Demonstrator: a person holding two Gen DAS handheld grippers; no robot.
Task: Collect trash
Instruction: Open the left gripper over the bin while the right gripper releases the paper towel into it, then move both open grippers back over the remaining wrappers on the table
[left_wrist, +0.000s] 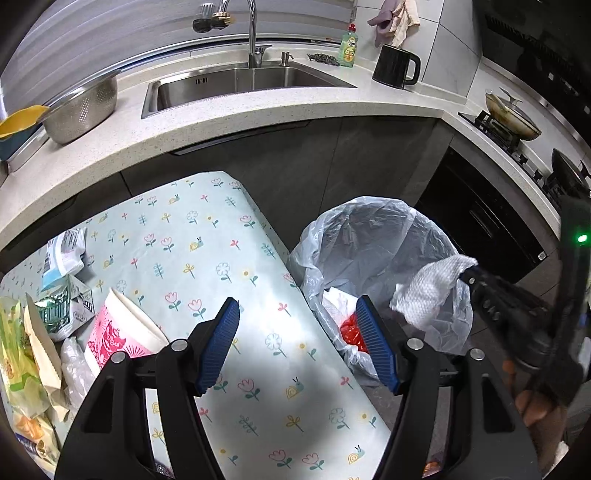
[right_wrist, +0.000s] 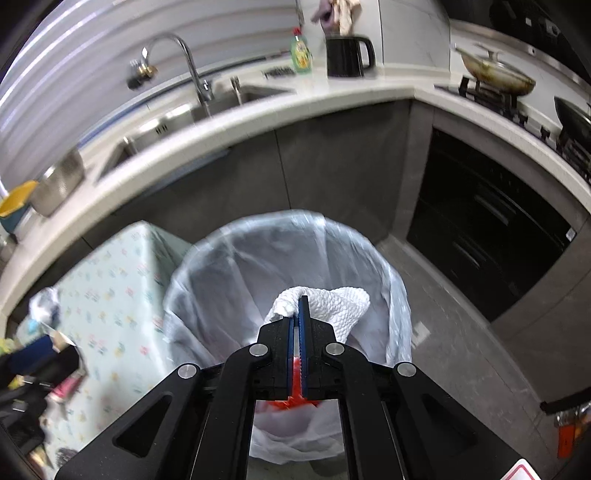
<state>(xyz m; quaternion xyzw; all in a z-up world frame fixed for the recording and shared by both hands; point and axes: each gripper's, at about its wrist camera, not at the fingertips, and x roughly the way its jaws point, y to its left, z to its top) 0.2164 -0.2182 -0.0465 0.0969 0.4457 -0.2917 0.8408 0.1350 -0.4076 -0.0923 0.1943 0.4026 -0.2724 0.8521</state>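
Right tongs (right_wrist: 299, 306) are pinching a crumpled white paper towel (right_wrist: 332, 306), clenched on its edge, over the mouth of the lined trash bin (right_wrist: 207, 266). The towel is hanging at about 1 o'clock from the tips, inside the rim line. Red waste (right_wrist: 295, 400) is lying in the bin bottom.

Left tongs (left_wrist: 299, 339) are standing released, nothing between the pads, over the floral bench (left_wrist: 207, 258). More trash is waiting at 9 o'clock: a pink paper cup (left_wrist: 118, 332) and wrappers (left_wrist: 62, 254).

Risks, judged:
- Towel is sitting near the right-hand rim; release here may be leaving it draped on the liner edge.
- Snagging the loose liner on withdrawal may be pulling it off the rim.
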